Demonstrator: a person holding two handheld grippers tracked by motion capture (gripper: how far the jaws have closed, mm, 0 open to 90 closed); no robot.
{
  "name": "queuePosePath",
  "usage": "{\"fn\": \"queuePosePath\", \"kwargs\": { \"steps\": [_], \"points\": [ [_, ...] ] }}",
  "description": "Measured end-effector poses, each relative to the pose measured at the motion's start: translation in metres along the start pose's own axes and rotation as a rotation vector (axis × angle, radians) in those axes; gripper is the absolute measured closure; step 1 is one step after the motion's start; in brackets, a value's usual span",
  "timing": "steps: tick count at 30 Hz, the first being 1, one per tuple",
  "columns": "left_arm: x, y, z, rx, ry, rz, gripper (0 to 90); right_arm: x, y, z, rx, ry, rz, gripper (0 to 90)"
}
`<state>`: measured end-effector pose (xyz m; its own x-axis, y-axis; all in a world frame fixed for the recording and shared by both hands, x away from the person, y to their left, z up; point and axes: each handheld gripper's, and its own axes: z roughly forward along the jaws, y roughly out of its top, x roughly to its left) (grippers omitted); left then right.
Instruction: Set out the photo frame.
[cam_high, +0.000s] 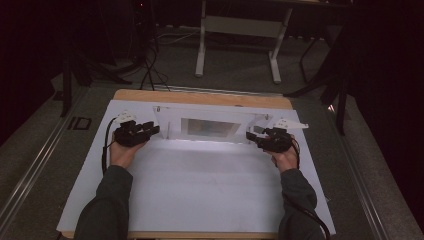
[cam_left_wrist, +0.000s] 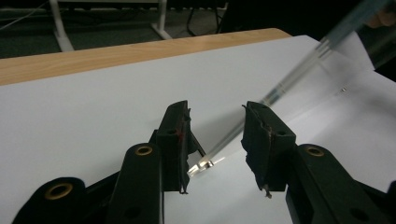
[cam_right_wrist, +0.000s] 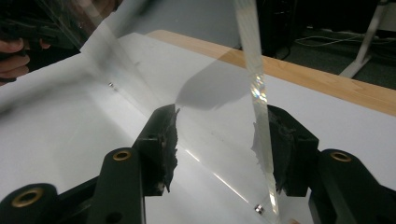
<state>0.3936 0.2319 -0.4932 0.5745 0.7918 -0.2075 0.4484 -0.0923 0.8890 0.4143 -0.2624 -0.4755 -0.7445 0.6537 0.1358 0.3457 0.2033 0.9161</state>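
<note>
1. A clear acrylic stand (cam_high: 207, 126) sits at the white sheet's (cam_high: 200, 190) far edge.
2. The left gripper (cam_high: 150, 129) and right gripper (cam_high: 254, 139) each gape around a side panel, unclamped.
3. Judged rigid, slippery, scratch-prone; grip the side panels.

A dim room with grey carpet (cam_high: 235, 70), a white-legged desk frame (cam_high: 240, 30) and black curtains (cam_high: 390, 75).

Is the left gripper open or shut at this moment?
Open. In the left gripper view, the left gripper shows a wide gap between its jaws, with the edge of the clear acrylic panel passing between them, not clamped.
</note>
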Motion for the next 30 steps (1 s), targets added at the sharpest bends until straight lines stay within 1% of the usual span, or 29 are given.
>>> {"fn": "queuePosePath", "kwargs": {
  "steps": [2,6,8,9,11,13,15,17,18,19,21,23,28,30],
  "points": [
    [-0.001,0.0,-0.001,0.006,-0.005,0.015,60.7,0.0,0.0,0.001,-0.002,-0.002,0.002,47.5],
    [-0.002,0.0,-0.004,-0.004,-0.02,0.032,60.3,-0.001,0.001,0.001,-0.004,-0.006,0.001,47.7],
    [-0.004,0.001,-0.004,-0.007,-0.047,0.042,59.2,-0.001,0.001,0.001,-0.004,-0.006,0.002,47.8],
    [-0.006,0.001,-0.003,-0.002,-0.05,0.061,59.2,-0.001,0.001,0.001,-0.003,-0.007,0.003,47.8],
    [-0.011,0.002,0.0,-0.004,-0.066,0.082,58.5,-0.001,0.001,0.001,-0.004,-0.006,0.003,47.9],
    [-0.015,0.004,0.004,-0.009,-0.06,0.102,57.5,-0.002,0.001,0.001,-0.005,-0.006,0.0,48.0],
    [-0.017,0.006,0.009,-0.014,-0.065,0.105,56.2,-0.002,0.001,0.001,-0.005,-0.005,-0.002,48.1],
    [-0.021,0.011,0.014,-0.022,-0.069,0.116,53.7,-0.002,0.001,0.001,-0.006,-0.004,-0.002,48.3],
    [-0.025,0.016,0.019,-0.026,-0.073,0.136,52.4,-0.002,0.001,0.001,-0.007,-0.002,-0.002,48.4],
    [-0.025,0.016,0.019,-0.026,-0.073,0.136,49.2,-0.002,0.001,0.001,-0.007,-0.002,-0.002,48.4],
    [-0.026,0.019,0.024,-0.026,-0.078,0.144,48.0,-0.003,0.001,0.001,-0.011,-0.001,-0.003,49.3],
    [-0.026,0.021,0.029,-0.025,-0.079,0.138,45.3,-0.003,0.001,0.002,-0.013,-0.006,-0.001,49.5],
    [-0.023,0.025,0.033,-0.022,-0.071,0.132,43.8,-0.002,0.002,0.003,-0.023,-0.029,0.002,50.0],
    [-0.022,0.027,0.036,-0.025,-0.07,0.116,43.0,-0.002,0.003,0.004,-0.023,-0.038,0.005,50.7]
  ]
}}
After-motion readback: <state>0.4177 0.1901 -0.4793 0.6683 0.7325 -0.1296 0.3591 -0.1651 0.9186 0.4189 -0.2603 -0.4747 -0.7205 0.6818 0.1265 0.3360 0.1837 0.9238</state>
